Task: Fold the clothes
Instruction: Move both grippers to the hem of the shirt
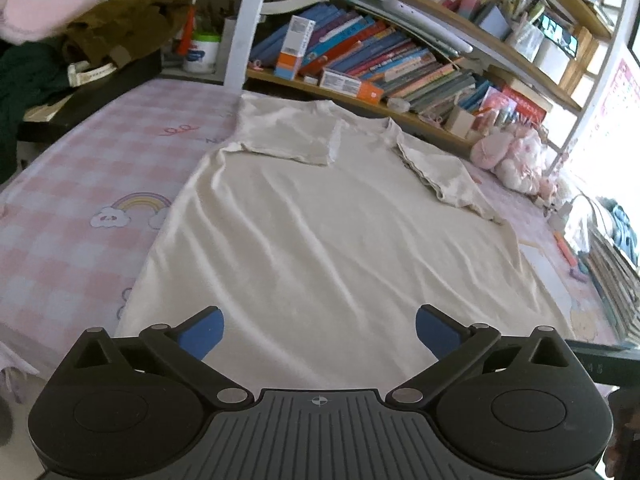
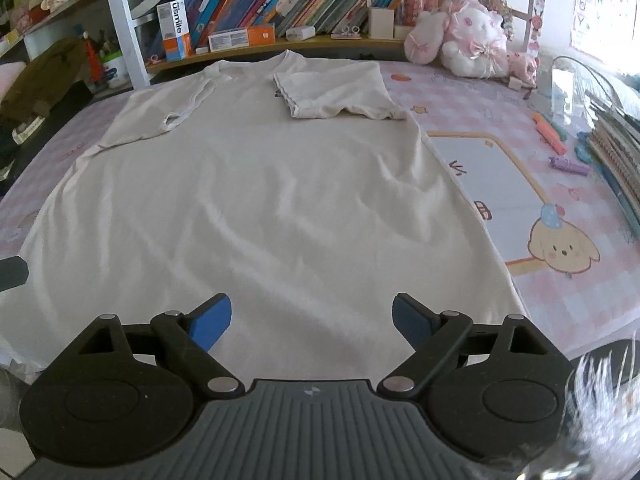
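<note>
in the left wrist view the left gripper sits at the bottom centre of the frame, its jaws spread wide with nothing between the blue pads, poised over the near hem. the cream t-shirt fills the middle of the frame, lying flat on the pink checked sheet, collar toward the bookshelf at the top, both sleeves already turned inward. in the right wrist view the right gripper at bottom centre is likewise wide apart and empty, above the same hem. the shirt looks light, thin and limp, with soft ripples, so it will likely sag and drag if lifted by one point. the sensible hold seems to be the two bottom hem corners, pinching both layers together.
</note>
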Available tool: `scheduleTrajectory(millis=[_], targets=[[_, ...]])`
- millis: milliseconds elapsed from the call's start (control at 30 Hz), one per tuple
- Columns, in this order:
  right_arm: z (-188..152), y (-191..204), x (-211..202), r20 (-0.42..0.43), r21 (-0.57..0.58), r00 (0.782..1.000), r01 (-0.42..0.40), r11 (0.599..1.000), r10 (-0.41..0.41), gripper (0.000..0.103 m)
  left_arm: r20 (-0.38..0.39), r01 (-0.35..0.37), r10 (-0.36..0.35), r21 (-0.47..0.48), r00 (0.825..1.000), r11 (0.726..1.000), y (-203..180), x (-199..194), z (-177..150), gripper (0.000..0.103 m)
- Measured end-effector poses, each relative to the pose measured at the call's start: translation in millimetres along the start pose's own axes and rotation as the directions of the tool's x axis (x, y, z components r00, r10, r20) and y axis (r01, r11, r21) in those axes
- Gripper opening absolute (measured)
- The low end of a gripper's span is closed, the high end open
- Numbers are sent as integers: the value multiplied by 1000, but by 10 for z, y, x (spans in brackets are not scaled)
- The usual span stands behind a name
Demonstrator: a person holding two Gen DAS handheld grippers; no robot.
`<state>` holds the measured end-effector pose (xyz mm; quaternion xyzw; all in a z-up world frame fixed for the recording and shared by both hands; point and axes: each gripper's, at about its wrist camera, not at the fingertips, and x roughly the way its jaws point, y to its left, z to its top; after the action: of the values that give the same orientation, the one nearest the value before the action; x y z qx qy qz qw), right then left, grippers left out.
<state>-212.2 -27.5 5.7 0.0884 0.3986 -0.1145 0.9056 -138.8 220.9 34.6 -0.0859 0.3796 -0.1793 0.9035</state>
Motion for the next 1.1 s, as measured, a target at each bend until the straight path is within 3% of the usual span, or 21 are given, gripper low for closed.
scheduleTrajectory(millis=[167,433,633,833,1100], targets=[[-24,-3,-33,9,1,1000,2,1000,-2,89,21,30,-29,-13,999,999,-23,-55,-25,103],[-21,-87,-83,30,18,1000,2,1000,-2,89,13,57,-59,75,998,996,-200,-85,-21,103],[-37,-222,-112,23,59,1000,-11,998,9,89,-28,-77,79,71,996,995,-35,-52,-11,101],[-33,-506,-48,-58,177,996,-63,982,74,88,-93,-174,175,19,980,985,425,-29,-68,77],[33,-951,-35,-140,322,982,-72,944,123,84,-188,-202,179,-110,966,973,950,16,-60,70]])
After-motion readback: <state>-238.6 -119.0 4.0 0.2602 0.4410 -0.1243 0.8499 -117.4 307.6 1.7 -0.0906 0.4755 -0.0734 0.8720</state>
